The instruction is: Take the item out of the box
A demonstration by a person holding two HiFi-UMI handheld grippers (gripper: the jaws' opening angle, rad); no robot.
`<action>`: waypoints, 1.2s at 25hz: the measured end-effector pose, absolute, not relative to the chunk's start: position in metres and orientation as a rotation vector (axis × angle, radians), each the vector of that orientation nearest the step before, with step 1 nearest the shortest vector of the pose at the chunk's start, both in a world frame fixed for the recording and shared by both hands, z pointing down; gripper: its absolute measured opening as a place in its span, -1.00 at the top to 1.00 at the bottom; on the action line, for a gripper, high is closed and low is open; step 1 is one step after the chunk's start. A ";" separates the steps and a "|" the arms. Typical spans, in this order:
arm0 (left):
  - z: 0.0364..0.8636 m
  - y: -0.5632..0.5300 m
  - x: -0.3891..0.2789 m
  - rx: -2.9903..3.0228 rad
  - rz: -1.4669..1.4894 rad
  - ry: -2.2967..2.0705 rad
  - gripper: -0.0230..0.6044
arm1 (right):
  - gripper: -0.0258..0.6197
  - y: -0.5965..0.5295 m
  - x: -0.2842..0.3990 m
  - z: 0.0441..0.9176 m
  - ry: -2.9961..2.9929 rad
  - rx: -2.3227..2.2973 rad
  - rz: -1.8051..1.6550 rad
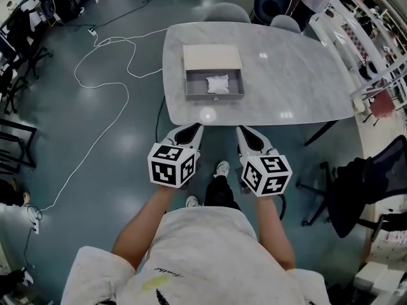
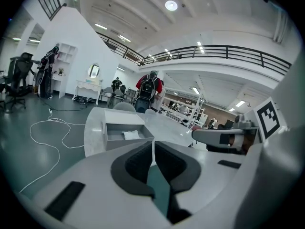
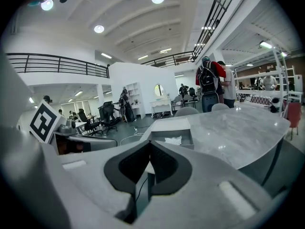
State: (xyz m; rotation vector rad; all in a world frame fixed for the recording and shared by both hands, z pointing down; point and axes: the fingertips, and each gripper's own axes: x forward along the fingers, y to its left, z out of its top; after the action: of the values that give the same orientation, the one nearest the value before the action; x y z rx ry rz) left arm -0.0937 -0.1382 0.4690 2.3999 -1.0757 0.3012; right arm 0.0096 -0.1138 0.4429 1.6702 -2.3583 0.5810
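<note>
An open grey box [image 1: 215, 96] rests on the marble table [image 1: 286, 75], its beige lid [image 1: 212, 57] lying just behind it. Inside lies a white wrapped item [image 1: 217, 83]. My left gripper [image 1: 193, 129] and right gripper [image 1: 245, 132] hover side by side short of the table's near edge, both shut and empty. The left gripper view shows shut jaws [image 2: 153, 145] aimed toward the box [image 2: 128, 143] and the item [image 2: 129, 135]. From the right gripper [image 3: 149, 145], the box [image 3: 174, 146] and item [image 3: 173, 140] lie ahead.
A white cable [image 1: 105, 75] loops over the floor left of the table. Two grey chairs [image 1: 226, 11] stand at the table's far side, and a black office chair [image 1: 375, 176] at the right. A person with a backpack [image 3: 209, 85] stands beyond the table.
</note>
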 end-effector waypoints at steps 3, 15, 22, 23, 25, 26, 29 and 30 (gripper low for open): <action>0.471 -0.151 -0.086 2.403 0.322 -1.082 0.86 | 0.91 -0.130 0.015 0.445 -2.373 1.662 0.595; 0.491 -0.226 -0.047 2.423 0.455 -1.093 0.86 | 0.91 -0.207 0.039 0.463 -2.405 1.574 0.649; 0.507 -0.258 -0.018 2.440 0.557 -1.076 0.86 | 0.91 -0.242 0.055 0.471 -2.428 1.524 0.677; 0.508 -0.261 -0.013 2.455 0.576 -1.061 0.86 | 0.91 -0.246 0.058 0.471 -2.430 1.520 0.681; 0.513 -0.267 -0.005 2.489 0.623 -1.023 0.86 | 0.91 -0.253 0.063 0.474 -2.431 1.511 0.691; 0.516 -0.271 -0.002 2.503 0.653 -1.005 0.86 | 0.91 -0.257 0.065 0.475 -2.432 1.506 0.696; 0.527 -0.284 0.004 2.538 0.748 -0.958 0.85 | 0.91 -0.268 0.069 0.481 -2.432 1.486 0.708; 0.530 -0.288 0.006 2.545 0.774 -0.942 0.85 | 0.91 -0.271 0.070 0.482 -2.432 1.477 0.711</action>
State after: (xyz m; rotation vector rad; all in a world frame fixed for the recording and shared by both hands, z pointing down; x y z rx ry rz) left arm 0.0062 -0.2878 0.5300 2.5453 -0.9423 0.7741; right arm 0.0699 -0.2709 0.4821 1.4773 -2.4316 0.7111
